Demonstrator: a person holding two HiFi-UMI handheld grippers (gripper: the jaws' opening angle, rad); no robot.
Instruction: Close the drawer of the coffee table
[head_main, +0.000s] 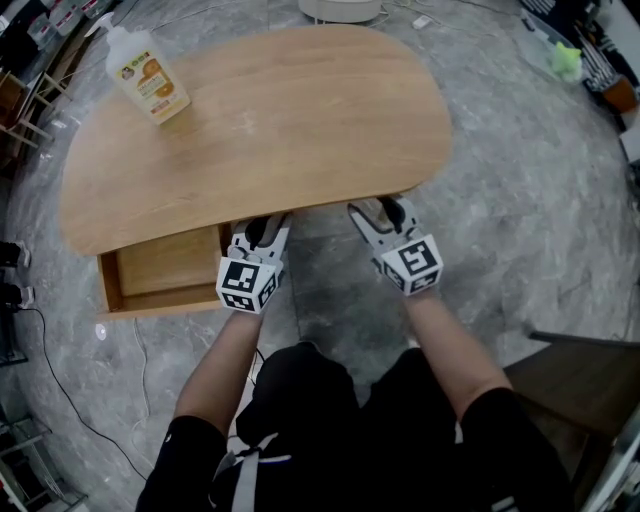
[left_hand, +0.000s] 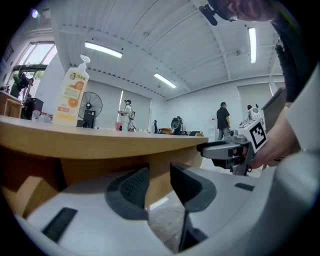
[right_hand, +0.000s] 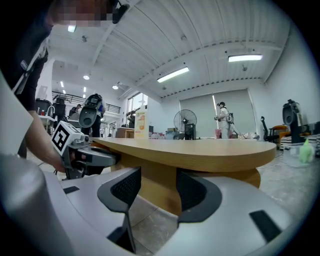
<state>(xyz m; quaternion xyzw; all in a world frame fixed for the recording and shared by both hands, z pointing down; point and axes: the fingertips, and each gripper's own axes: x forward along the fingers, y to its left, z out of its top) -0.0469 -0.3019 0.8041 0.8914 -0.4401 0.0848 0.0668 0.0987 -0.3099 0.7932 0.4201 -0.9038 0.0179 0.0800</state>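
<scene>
**Holding two grippers at the near edge of a desk whose drawer stands open**

Seen from above, a rounded wooden desk (head_main: 300, 120) fills the upper middle of the frame on a grey marbled floor (head_main: 520, 170); a pump bottle (head_main: 148, 78) with an orange label stands upright on its upper left part. The drawer (head_main: 160, 302) is pulled out from under the desk's near edge at the left, toward the person, its wooden inside showing; it is not closed. The left gripper (head_main: 262, 230) sits just beside the drawer's right end with its tips at the desk edge; whether it touches the drawer cannot be told. The right gripper (head_main: 385, 215) is near it, further right, tips also at the desk edge, apart from the drawer; both forearms (head_main: 225, 350) reach up from the bottom of the frame.

In the left gripper view, the dark ribbed fingers (left_hand: 134, 187) stand a narrow gap apart with nothing between them; the desk's wooden underside lies beyond, and the right gripper shows at the right of the frame. In the right gripper view, the fingers (right_hand: 124, 189) stand wider apart, gripping nothing; the desk edge crosses just above them, and the left gripper shows at the left. Ceiling lights (left_hand: 102, 49), a standing fan (right_hand: 186, 122) and distant people (left_hand: 223, 117) fill the backgrounds.
</scene>
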